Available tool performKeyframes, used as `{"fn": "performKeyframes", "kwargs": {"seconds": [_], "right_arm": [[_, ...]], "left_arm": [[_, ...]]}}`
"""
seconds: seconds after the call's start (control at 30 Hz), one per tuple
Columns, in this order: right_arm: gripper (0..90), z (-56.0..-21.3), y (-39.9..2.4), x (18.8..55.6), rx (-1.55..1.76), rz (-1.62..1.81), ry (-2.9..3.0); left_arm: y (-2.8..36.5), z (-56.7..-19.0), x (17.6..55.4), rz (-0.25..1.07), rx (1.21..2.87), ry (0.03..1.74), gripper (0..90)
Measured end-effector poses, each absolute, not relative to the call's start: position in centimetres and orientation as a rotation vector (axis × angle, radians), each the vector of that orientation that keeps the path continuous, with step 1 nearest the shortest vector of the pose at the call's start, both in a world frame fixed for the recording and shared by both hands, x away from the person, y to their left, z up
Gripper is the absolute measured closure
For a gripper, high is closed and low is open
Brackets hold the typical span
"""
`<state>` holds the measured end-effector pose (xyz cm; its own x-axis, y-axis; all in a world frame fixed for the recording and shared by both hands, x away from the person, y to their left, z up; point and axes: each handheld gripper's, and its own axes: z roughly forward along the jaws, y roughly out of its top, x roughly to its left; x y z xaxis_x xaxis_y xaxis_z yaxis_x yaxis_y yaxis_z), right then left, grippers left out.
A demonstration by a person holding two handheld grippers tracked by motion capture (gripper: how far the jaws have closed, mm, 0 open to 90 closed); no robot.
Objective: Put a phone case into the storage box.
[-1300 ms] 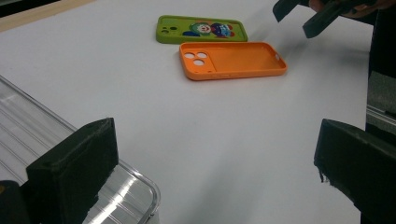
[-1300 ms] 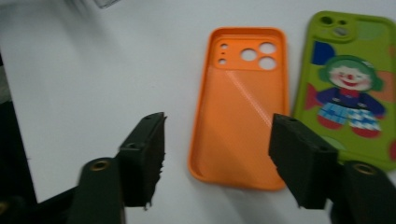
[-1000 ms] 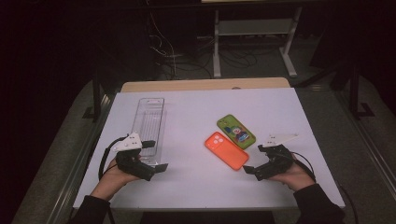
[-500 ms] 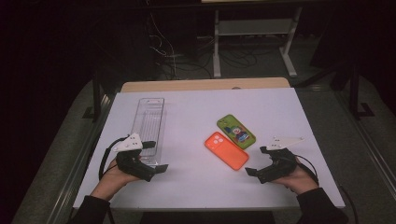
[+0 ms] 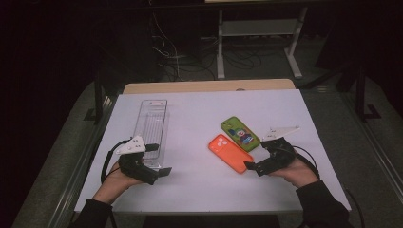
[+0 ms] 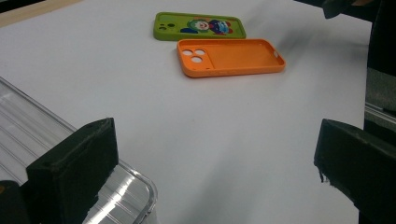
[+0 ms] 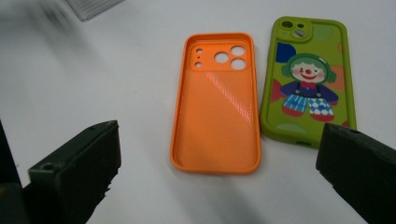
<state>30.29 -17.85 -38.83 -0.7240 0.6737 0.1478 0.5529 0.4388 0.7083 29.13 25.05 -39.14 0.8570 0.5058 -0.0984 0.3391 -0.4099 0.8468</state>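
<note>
A: How much room is left around the orange case (image 5: 230, 153)?
B: It lies hollow side up, just beside one green case (image 5: 240, 133); bare table (image 5: 199, 190) is seen toward one clear tray (image 5: 152, 128).
A: The grippers?
B: The right gripper (image 5: 254, 166) is held low beside the orange case, jaws wide, empty. The left gripper (image 5: 159, 172) is held at the tray's near end, likewise spread and empty.

Right gripper (image 5: 255, 166) just beside orange case (image 5: 230, 150), seemingly apart.
</note>
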Motion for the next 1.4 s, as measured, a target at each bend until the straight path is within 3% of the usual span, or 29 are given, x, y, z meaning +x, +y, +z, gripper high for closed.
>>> {"fn": "performKeyframes", "kwargs": {"seconds": [0.8, 1.4], "right_arm": [[0.0, -38.3, -12.1, 35.6, 1.118, 1.064, 2.544], [0.0, -41.2, -9.7, 36.9, 1.051, 0.842, 2.664]], "left_arm": [[25.2, -39.1, 29.1, 0.2, 2.029, 0.627, 0.0], [25.2, -39.1, 29.0, 0.193, 2.013, 0.628, 0.0]]}}
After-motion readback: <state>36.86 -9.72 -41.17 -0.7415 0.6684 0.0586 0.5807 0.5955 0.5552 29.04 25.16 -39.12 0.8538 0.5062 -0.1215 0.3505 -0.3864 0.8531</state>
